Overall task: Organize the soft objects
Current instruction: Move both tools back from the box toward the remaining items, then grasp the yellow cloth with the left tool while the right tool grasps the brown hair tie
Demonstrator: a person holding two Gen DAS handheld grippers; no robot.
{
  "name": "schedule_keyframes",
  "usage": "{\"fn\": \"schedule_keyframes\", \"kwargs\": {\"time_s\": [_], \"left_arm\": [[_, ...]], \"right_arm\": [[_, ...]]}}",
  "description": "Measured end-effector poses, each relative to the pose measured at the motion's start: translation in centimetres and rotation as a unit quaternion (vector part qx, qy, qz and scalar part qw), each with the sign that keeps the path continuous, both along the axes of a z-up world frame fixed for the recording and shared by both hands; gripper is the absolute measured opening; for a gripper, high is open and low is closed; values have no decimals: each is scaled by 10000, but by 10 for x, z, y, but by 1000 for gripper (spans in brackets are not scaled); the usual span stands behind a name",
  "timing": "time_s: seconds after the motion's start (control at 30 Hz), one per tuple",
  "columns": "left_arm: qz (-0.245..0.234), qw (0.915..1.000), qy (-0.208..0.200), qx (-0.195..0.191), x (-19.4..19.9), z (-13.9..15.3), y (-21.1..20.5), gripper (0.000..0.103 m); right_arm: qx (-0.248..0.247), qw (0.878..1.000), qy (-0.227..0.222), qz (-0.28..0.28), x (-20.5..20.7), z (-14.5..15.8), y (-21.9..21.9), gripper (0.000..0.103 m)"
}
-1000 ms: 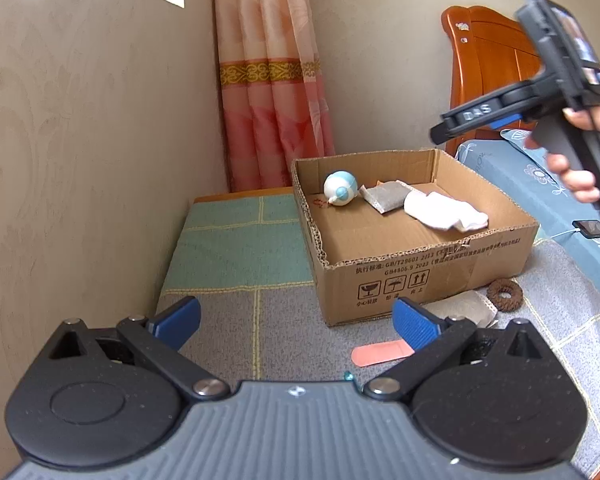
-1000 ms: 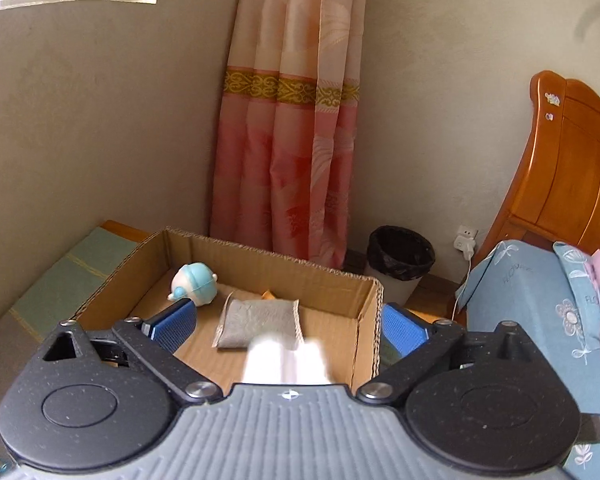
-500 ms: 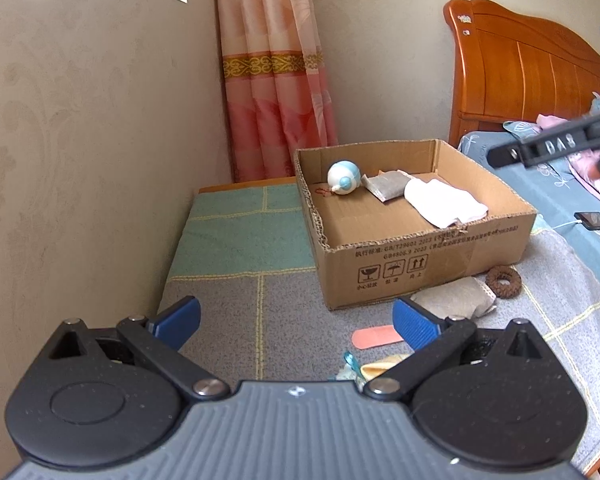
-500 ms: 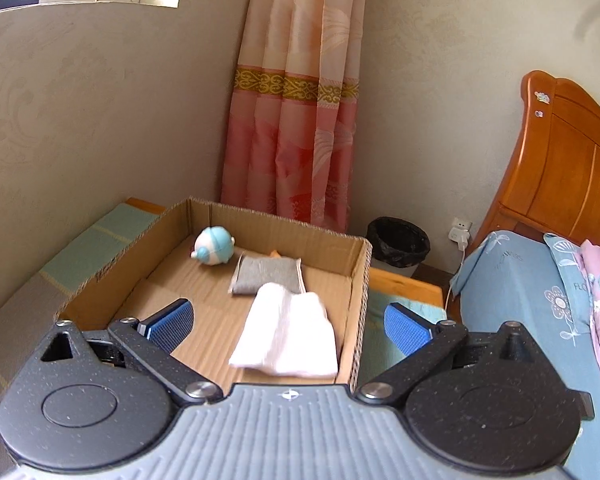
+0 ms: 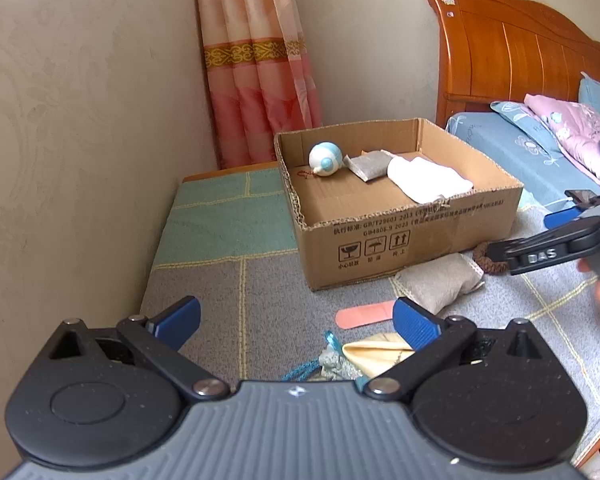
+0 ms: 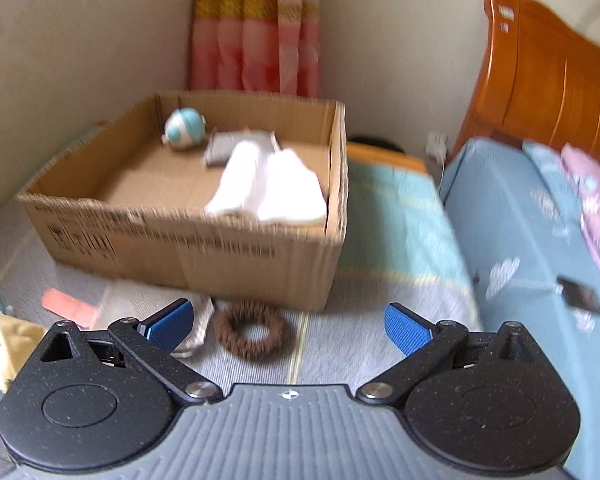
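On mat in front of box (image 6: 204,256): my R tongs (image 6: 288,322) wide open, empty, over brown ring (image 6: 249,334); L tongs (image 5: 296,320) open, empty too. Towel (image 6: 268,188), pouch, ball in box. Step, I judge: fetch ring. Next: drop, close on it.

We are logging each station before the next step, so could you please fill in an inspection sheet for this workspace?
Surface: grey and green mat, bare to the left of the box.
Job's things: cardboard box holds a ball, grey pouch and white cloth. Still outside: grey pillow, brown ring, yellow cloth.
Clutter: pink strip, blue tassel.
Grippers: left gripper open, empty; right gripper open, empty, pointed at the ring.
Cables: white cable on the bed.
Surroundings: curtain, wooden headboard, bed.
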State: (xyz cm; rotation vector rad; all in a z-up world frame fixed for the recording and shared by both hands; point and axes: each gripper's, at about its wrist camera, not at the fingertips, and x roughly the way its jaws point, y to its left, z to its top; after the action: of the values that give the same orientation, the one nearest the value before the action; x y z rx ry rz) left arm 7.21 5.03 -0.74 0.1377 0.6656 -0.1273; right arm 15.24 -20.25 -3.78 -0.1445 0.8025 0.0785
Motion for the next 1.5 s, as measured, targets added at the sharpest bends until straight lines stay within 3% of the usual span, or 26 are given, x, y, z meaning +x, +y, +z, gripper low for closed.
{"fn": "schedule_keyframes", "kwargs": {"time_s": [0.27,0.57,0.73,0.97,1.27,1.5], "left_arm": [[-24,9998,171,100,1,-7,-3,102],[-76,9995,291,47,1,-13,-3,102],[-170,9992,351,10,2,-17,-9,102],[-440,9977,503,-69,-3,-25,-15,102],[-666,9957,618,-202,-4,-33,-22,102],[-1238,9896,658,-325,-1,-35,-38,102]], "right_arm": [[148,9991,66,-385,20,-26,1,103],[106,9995,99,-297,12,-35,-14,103],[140,9996,-119,-215,4,-39,-19,103],[143,9987,-108,-470,9,-38,-16,103],[155,9989,-169,-406,10,-39,-15,103],[162,9989,-200,-389,8,-40,-15,103]]}}
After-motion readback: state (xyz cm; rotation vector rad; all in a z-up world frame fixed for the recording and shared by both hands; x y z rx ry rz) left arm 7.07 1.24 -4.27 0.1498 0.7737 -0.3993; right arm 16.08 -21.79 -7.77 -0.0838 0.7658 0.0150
